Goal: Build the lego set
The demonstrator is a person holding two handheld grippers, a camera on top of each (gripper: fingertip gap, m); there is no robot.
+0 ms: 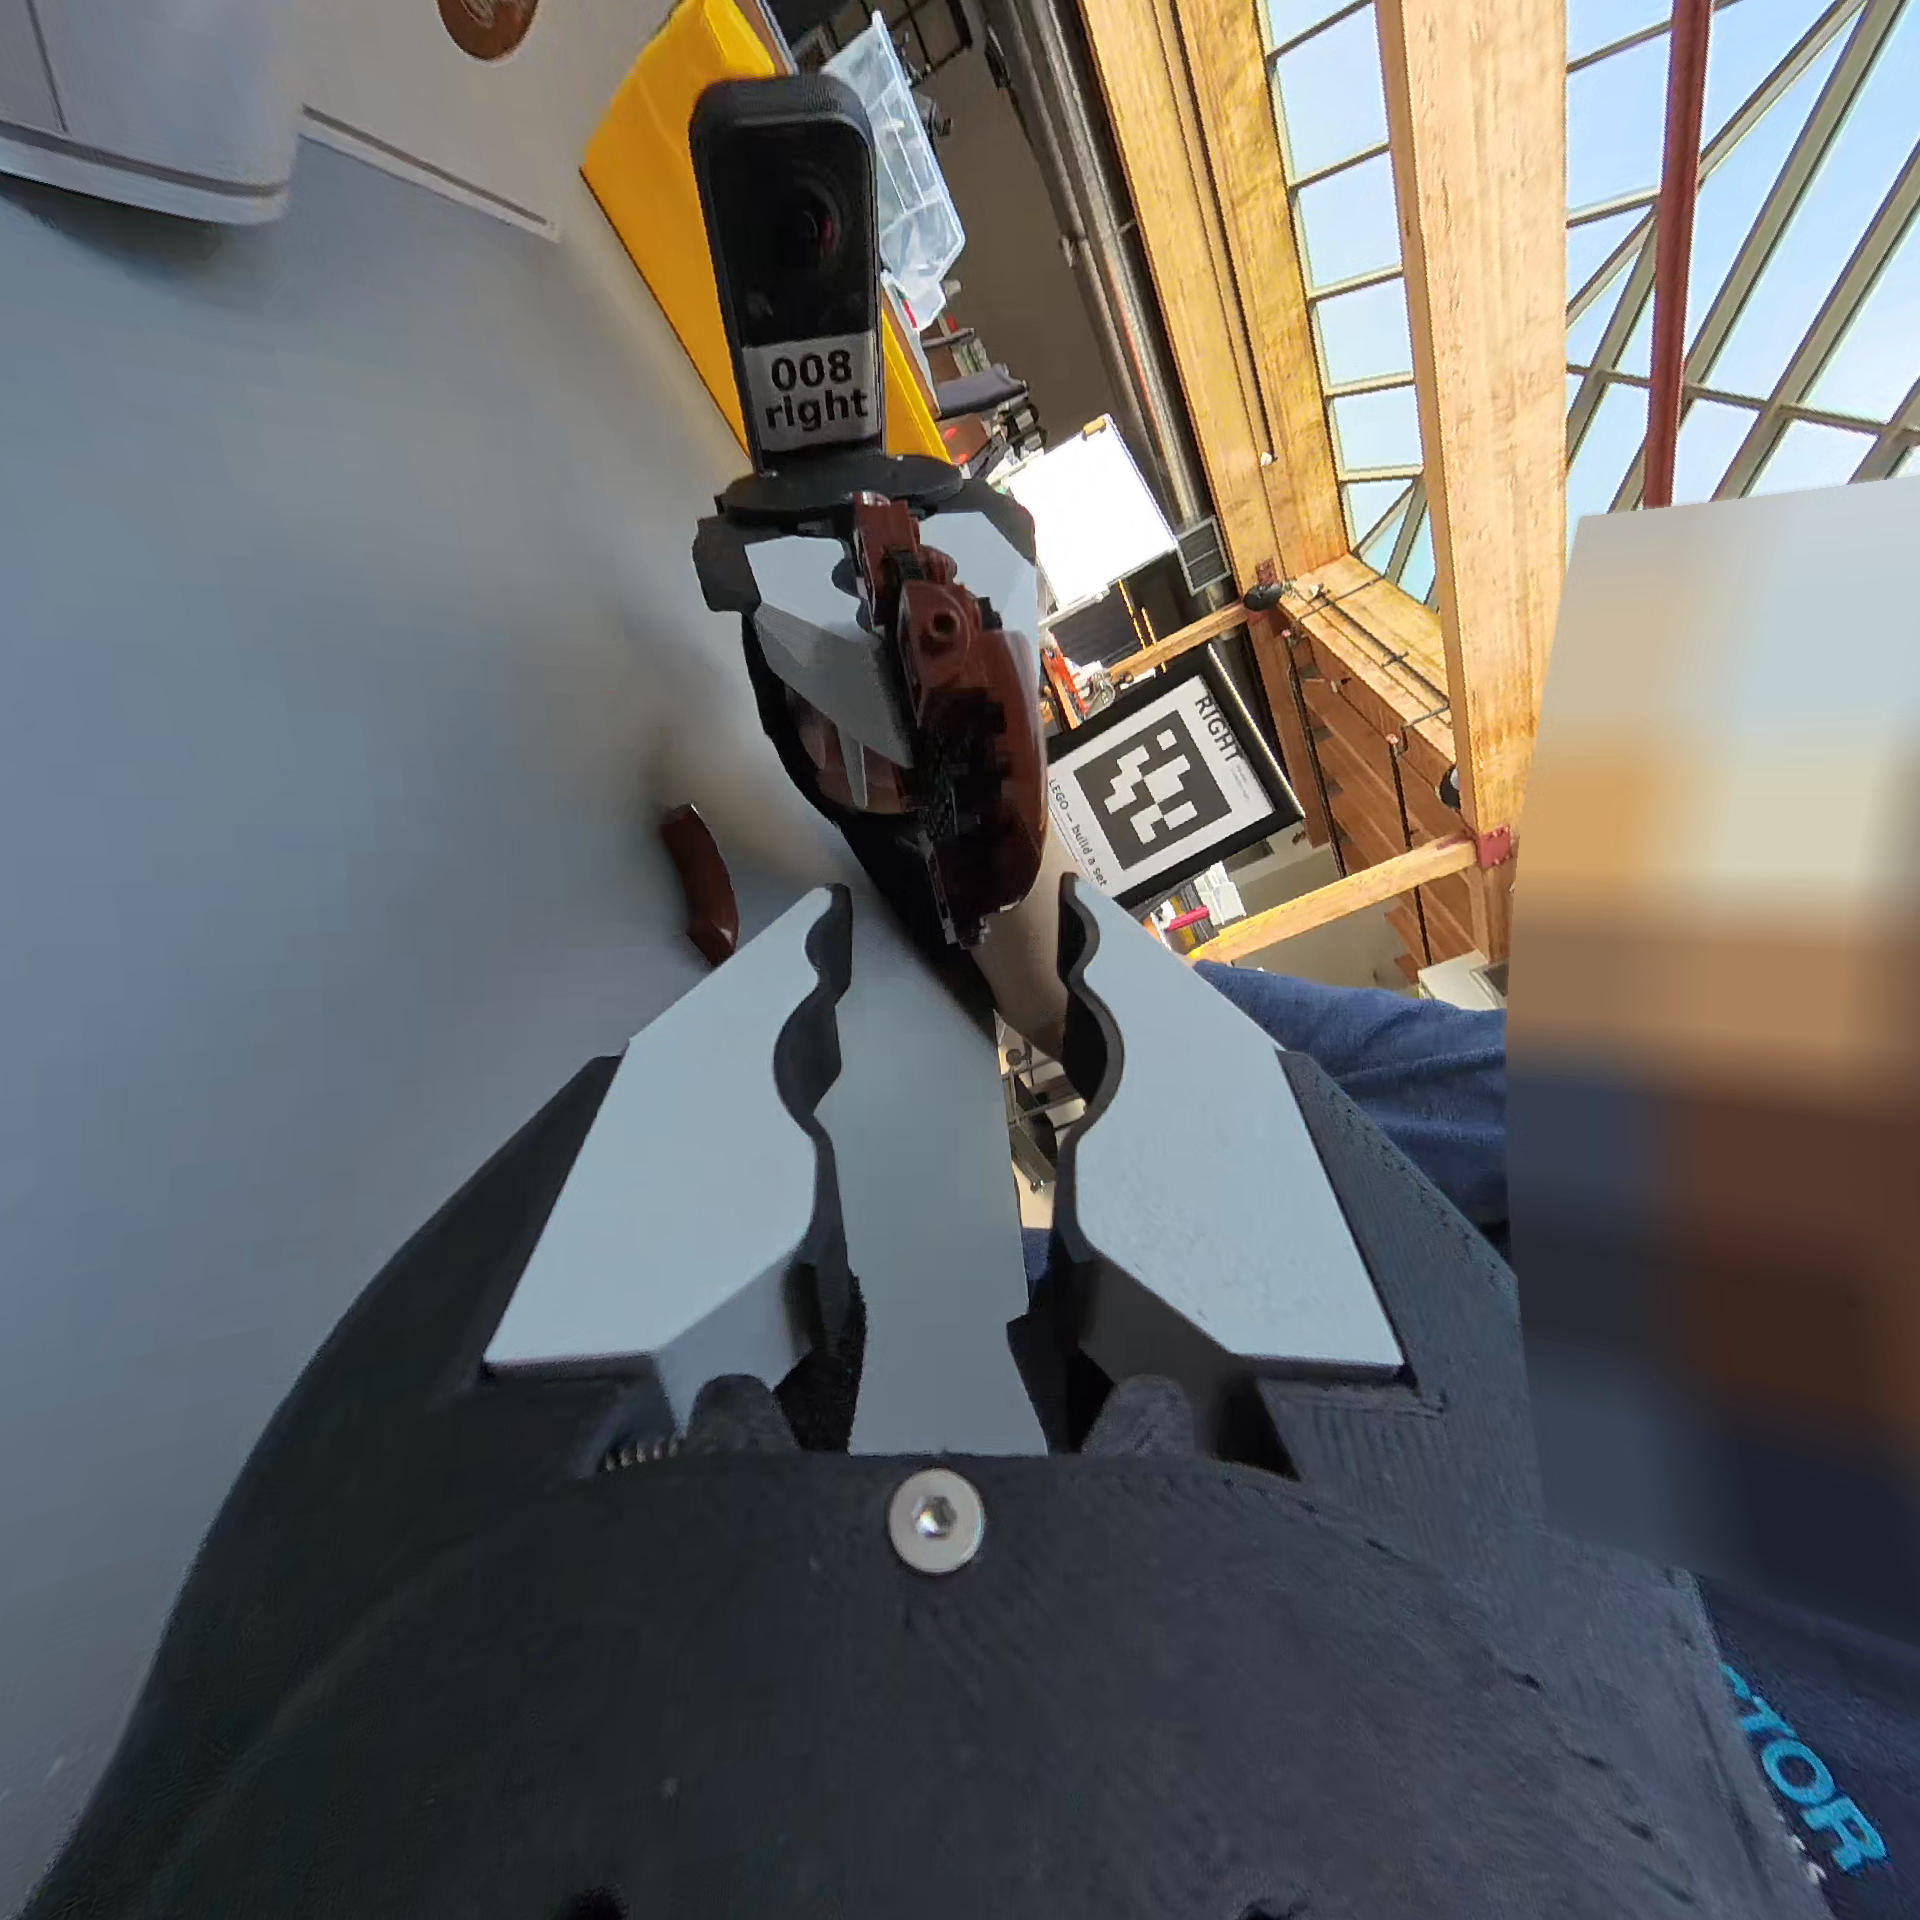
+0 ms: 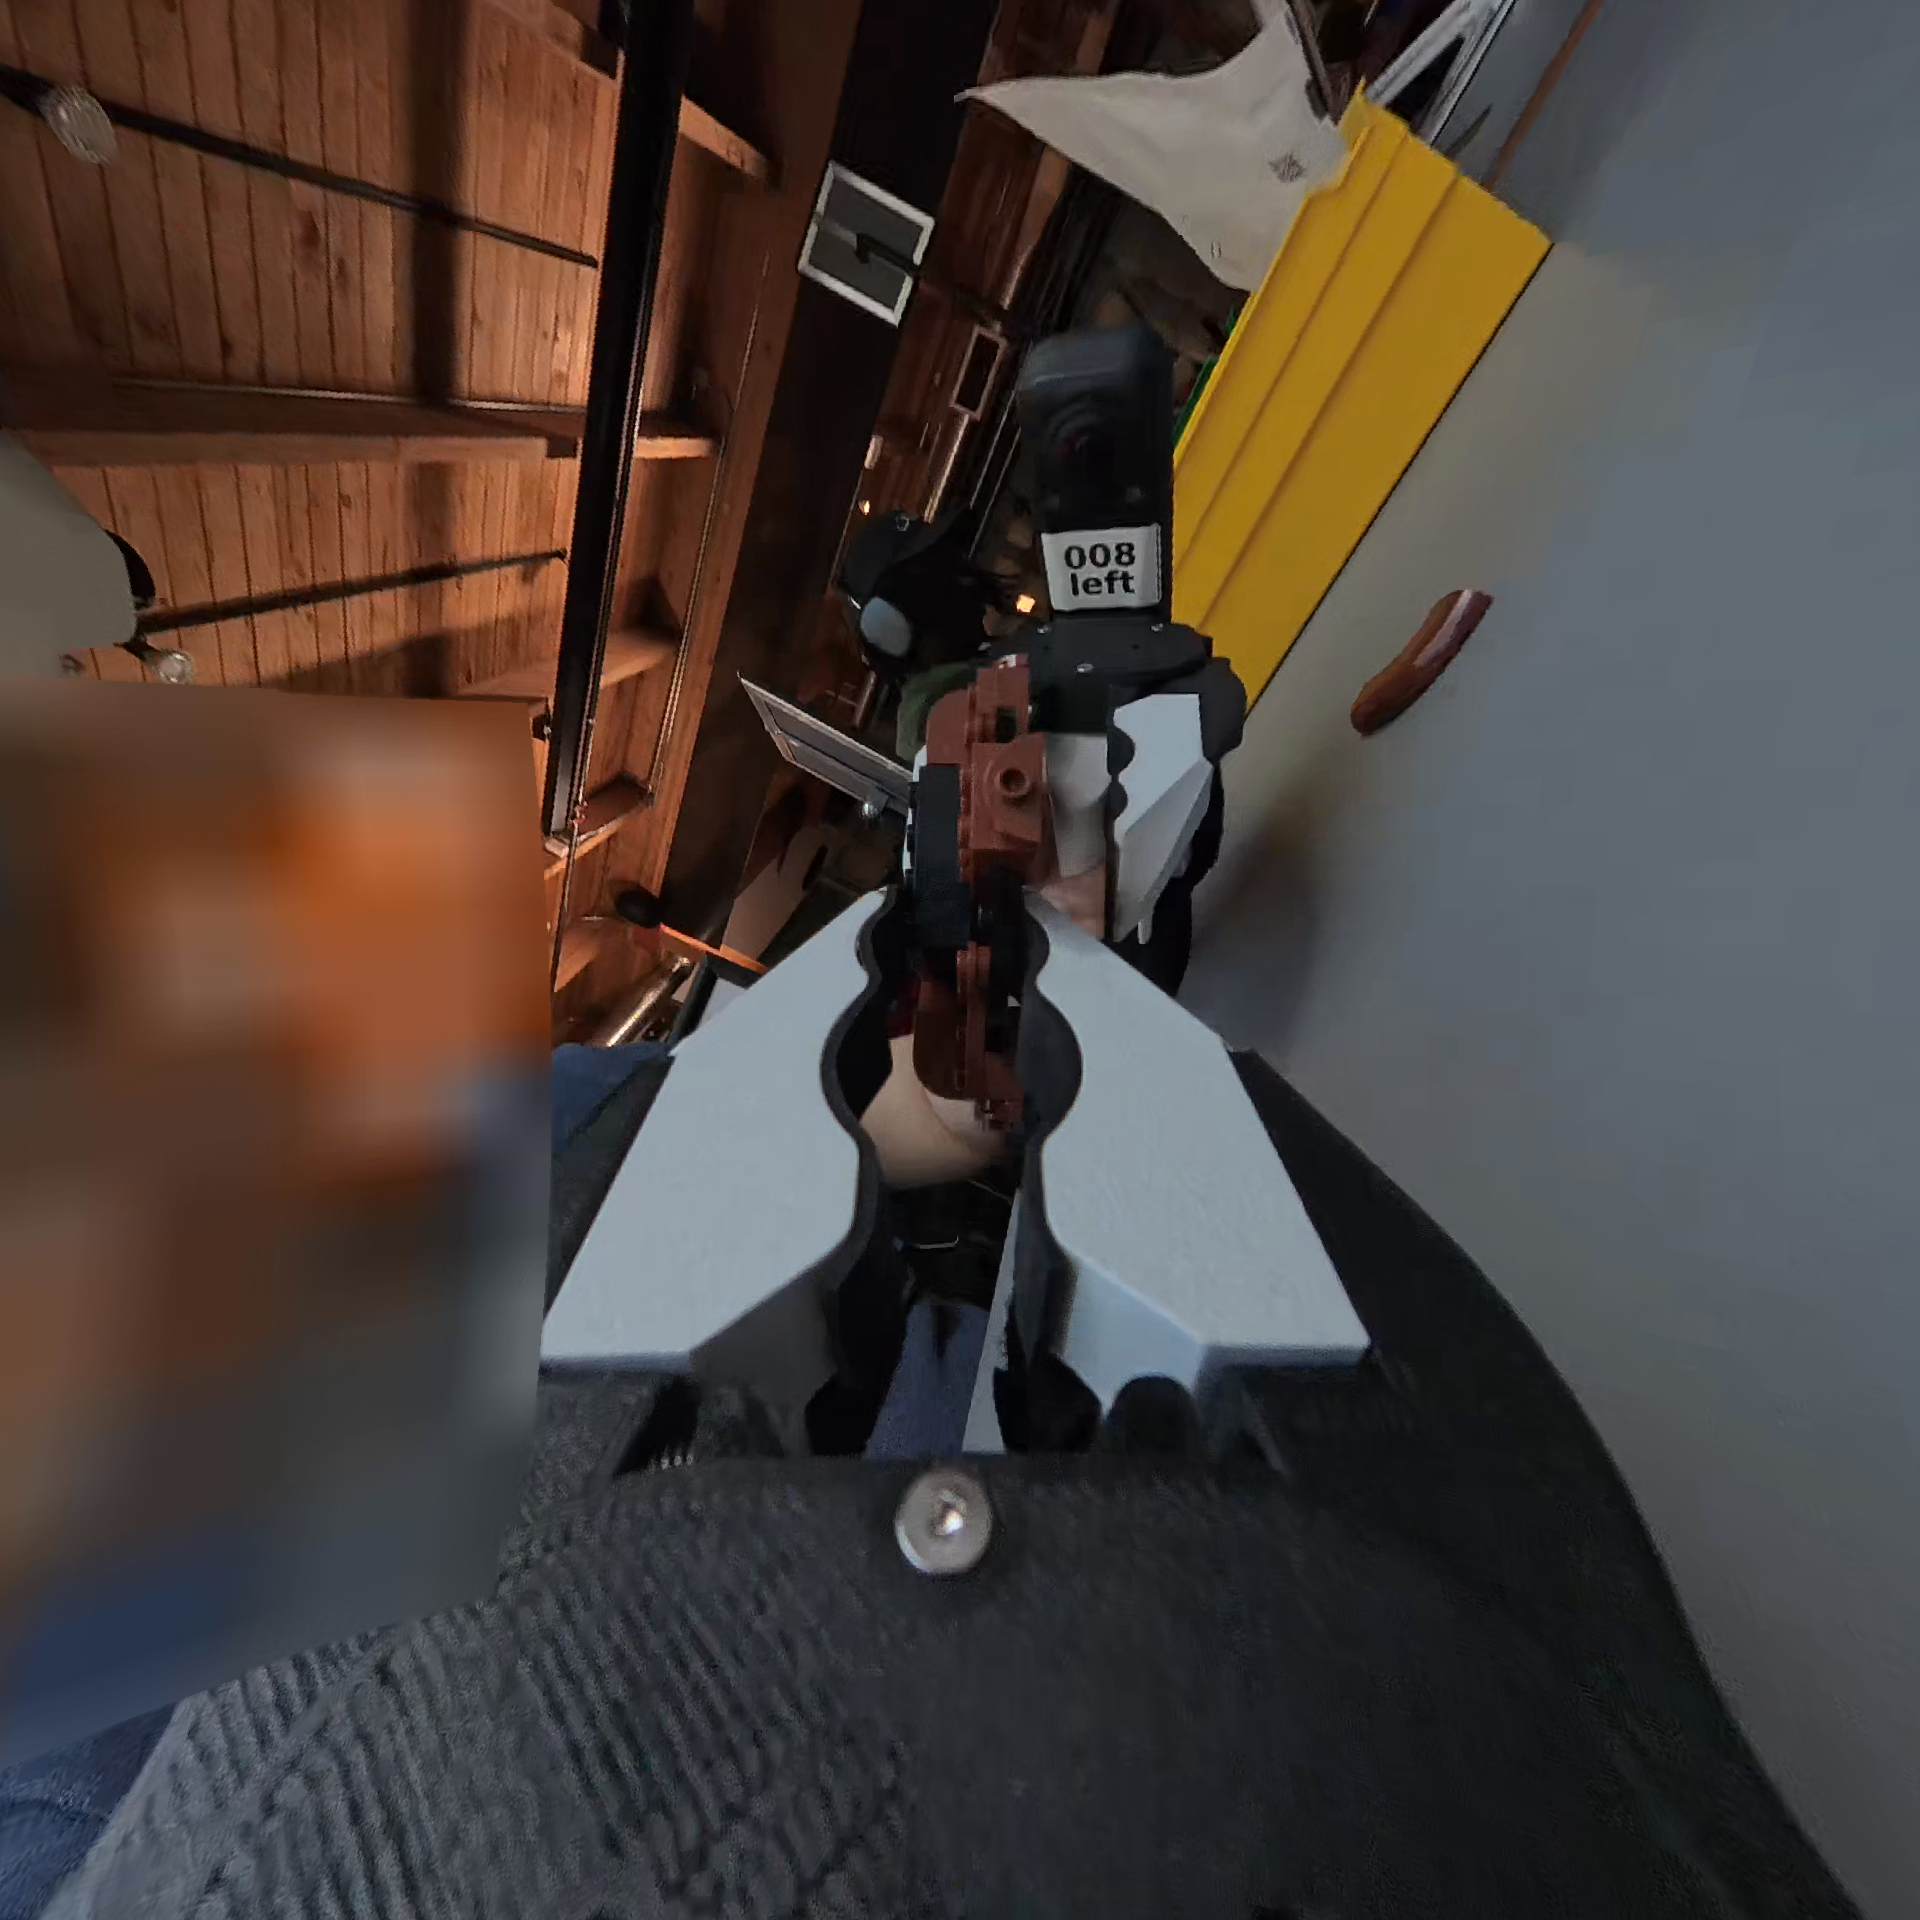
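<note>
My right gripper (image 2: 956, 935) is shut on a brown and black lego assembly (image 2: 971, 997) and holds it in the air above the grey table (image 2: 1662, 727). The assembly's far end (image 2: 997, 769) reaches toward my left gripper (image 2: 1117, 821). In the left wrist view, my left gripper (image 1: 951, 904) is open and empty. The near end of the assembly (image 1: 966, 748) lies just at its fingertips, without touching them as far as I can tell. The right gripper (image 1: 935, 769) faces it from behind the assembly. A loose brown curved piece (image 1: 707, 894) lies on the table; it also shows in the right wrist view (image 2: 1418, 665).
A yellow box (image 1: 644, 187) (image 2: 1330, 343) stands at the table's far end, with a clear plastic bin (image 1: 904, 177) beyond it. A framed black-and-white marker board (image 1: 1164, 790) stands past the table edge. A white appliance (image 1: 156, 125) sits on the table. A person's blue sleeve (image 1: 1371, 1049) is close by. Both grippers' tips are close together, under 4 cm apart. My left tips are roughly 11 cm from the loose brown curved piece (image 1: 707, 894).
</note>
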